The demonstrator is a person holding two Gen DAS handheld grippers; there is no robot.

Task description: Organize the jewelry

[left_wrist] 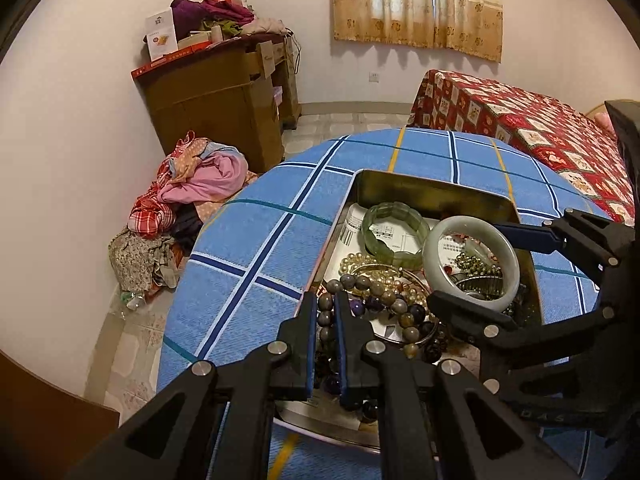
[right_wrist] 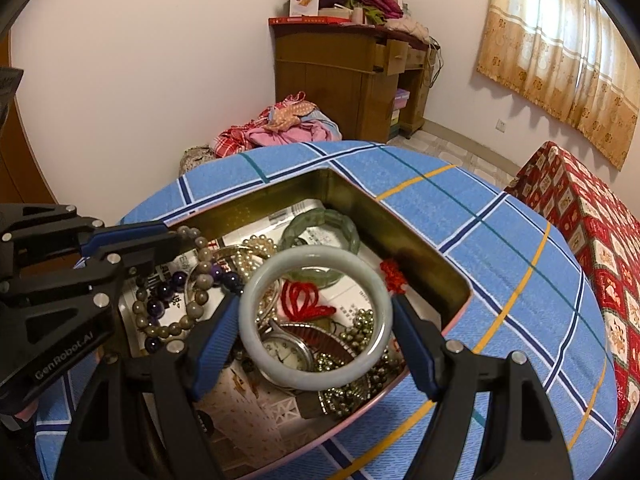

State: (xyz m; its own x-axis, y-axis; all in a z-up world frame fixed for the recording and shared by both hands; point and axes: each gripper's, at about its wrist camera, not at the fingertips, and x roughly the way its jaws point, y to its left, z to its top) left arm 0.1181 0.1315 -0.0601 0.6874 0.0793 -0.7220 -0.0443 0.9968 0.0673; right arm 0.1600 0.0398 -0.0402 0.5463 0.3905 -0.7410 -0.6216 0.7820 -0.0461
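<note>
- Your table (right_wrist: 500, 264), under a blue plaid cloth, fills the lower half of both views.
- At upper centre of the right wrist view a brown wooden cabinet (right_wrist: 332, 76) stands against the wall, with a heap of clothes (right_wrist: 276, 128) on the floor in front of it.
- The open metal tin (right_wrist: 424, 240) sits mid-frame on the cloth, packed with jewelry.
- Your right gripper (right_wrist: 316, 322) stands wide at lower centre, its blue pads pressed on either side of a pale jade bangle (right_wrist: 376, 280); you are holding it tilted over the tin's near part.
- Your left gripper (left_wrist: 324, 344) is at bottom centre of the left wrist view, jaws narrow and pinched on a strand of a brown bead bracelet (left_wrist: 370, 286) over the tin's left side.
- A green segmented bracelet (right_wrist: 320, 232) lies by the tin's far wall.
- A wristwatch (right_wrist: 288, 354) shows through the bangle, lying on the tin's floor.
- A red knotted cord (right_wrist: 304, 300) lies just beyond the watch.
</note>
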